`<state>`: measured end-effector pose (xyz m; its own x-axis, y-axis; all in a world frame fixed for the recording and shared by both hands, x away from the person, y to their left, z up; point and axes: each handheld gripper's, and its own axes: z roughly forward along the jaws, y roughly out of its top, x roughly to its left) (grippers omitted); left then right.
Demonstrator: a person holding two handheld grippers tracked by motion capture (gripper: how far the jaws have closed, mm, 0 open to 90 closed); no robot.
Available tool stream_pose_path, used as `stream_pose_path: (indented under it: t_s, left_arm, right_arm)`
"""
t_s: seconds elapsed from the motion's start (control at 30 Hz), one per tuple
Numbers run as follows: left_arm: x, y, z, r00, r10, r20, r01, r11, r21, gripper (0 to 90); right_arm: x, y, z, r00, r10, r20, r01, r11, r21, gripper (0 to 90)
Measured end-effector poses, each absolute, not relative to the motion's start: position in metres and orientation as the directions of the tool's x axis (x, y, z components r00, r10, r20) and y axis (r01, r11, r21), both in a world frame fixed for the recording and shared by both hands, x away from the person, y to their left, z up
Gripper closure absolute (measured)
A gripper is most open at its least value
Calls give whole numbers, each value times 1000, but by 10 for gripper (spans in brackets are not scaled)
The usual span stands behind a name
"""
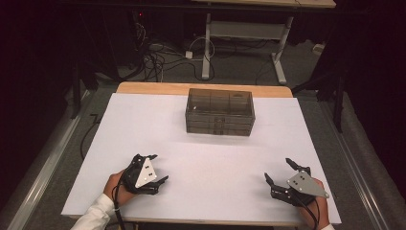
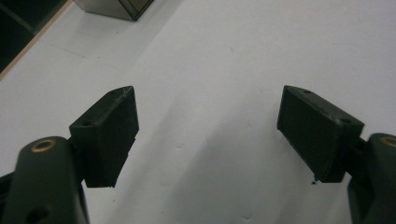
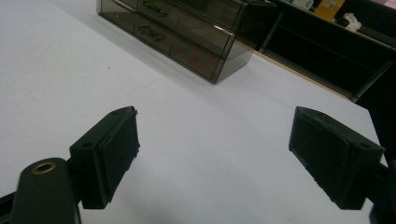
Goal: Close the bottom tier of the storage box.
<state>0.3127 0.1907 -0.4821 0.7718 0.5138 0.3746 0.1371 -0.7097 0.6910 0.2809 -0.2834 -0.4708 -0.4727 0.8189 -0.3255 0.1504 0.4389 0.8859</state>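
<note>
Lab: floor cables (image 1: 153, 60), black curtains (image 1: 373, 57)

left hand-held gripper (image 2: 208, 135) | jaws apart | above white table (image 2: 224, 56)

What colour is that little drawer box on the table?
Smoky, see-through grey-brown drawer box; right gripper view shows it best.
</note>
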Motion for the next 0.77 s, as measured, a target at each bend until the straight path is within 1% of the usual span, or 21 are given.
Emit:
stream_pose_path:
  t_s: [0.77]
  left_arm:
    - [317, 191, -483, 768, 520, 375, 149, -714, 684, 198]
  right_arm:
    - [282, -282, -472, -480, 818, -318, 151, 434, 888, 165]
